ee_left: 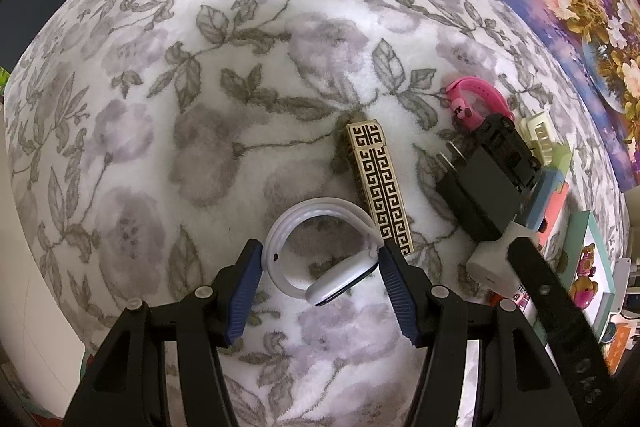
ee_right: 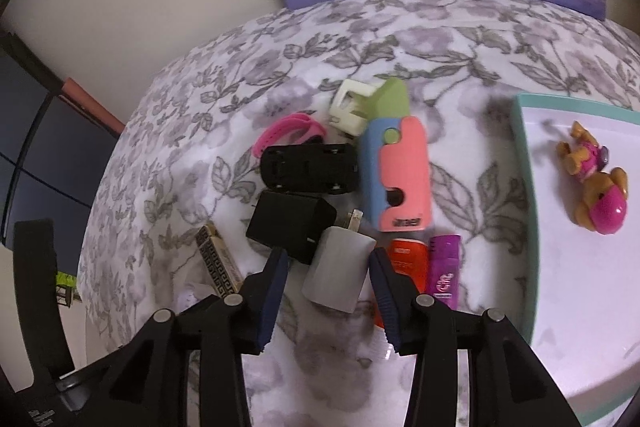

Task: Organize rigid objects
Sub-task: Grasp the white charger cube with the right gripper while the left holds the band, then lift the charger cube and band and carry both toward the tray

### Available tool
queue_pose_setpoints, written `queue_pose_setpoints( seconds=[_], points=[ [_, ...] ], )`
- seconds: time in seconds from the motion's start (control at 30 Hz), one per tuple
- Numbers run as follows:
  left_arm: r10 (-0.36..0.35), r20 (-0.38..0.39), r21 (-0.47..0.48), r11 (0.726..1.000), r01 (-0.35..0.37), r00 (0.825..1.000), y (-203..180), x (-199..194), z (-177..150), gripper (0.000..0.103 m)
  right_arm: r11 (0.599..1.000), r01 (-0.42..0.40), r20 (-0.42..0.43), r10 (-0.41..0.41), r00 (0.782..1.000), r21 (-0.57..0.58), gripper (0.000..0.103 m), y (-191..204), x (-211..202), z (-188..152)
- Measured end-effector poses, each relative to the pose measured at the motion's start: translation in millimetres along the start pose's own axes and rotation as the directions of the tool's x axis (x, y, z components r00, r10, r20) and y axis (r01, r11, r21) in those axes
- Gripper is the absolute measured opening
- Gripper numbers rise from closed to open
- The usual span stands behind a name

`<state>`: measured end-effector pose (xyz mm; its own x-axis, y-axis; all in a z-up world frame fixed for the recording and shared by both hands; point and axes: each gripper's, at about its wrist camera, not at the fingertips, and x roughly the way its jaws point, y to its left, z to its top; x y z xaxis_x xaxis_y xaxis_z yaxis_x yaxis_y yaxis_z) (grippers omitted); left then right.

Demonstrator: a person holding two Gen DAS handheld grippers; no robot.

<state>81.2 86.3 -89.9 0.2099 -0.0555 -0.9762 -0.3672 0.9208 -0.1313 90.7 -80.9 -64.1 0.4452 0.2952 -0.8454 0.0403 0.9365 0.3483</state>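
Right gripper [ee_right: 326, 291] is standing part open over the white charger [ee_right: 340, 273], pads flanking it without pressing; the charger's long axis is running along the fingers, prongs away. Left gripper [ee_left: 322, 273] is bracketing the white watch [ee_left: 320, 255], contact unclear. Beyond, the black adapter [ee_right: 290, 223] is touching the charger, mid-bed [ee_right: 460, 39]. The charger is looking matte, blocky, rigid.

No lettering is legible; the purple lighter [ee_right: 444, 271] print blurs
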Motion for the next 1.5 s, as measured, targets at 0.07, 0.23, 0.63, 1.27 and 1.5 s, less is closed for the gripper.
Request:
queue_pose_setpoints(
  seconds=[0.07,0.23,0.63,1.27,1.5],
  points=[
    [0.001,0.003,0.003,1.0,-0.001,1.0,0,0,1,0.062,1.0,0.019,-0.019,-0.019,1.0,-0.006,0.047,2,6,-1],
    [-0.001,0.004,0.006,1.0,0.001,1.0,1,1,2,0.062,1.0,0.028,-0.04,-0.028,0.999,0.001,0.047,2,18,-3],
    [0.006,0.008,-0.013,1.0,-0.006,1.0,7,3,6,0.062,0.997,0.071,-0.042,-0.072,0.997,-0.021,0.049,12,26,0],
    [-0.013,0.009,-0.041,0.999,0.013,1.0,23,2,13,0.062,0.964,0.217,-0.023,-0.223,0.975,-0.154,0.051,30,46,-8],
    [-0.029,0.015,-0.043,0.999,0.03,0.999,24,1,11,0.062,0.968,0.201,-0.042,-0.209,0.977,-0.152,0.048,30,41,-6]
  ],
)
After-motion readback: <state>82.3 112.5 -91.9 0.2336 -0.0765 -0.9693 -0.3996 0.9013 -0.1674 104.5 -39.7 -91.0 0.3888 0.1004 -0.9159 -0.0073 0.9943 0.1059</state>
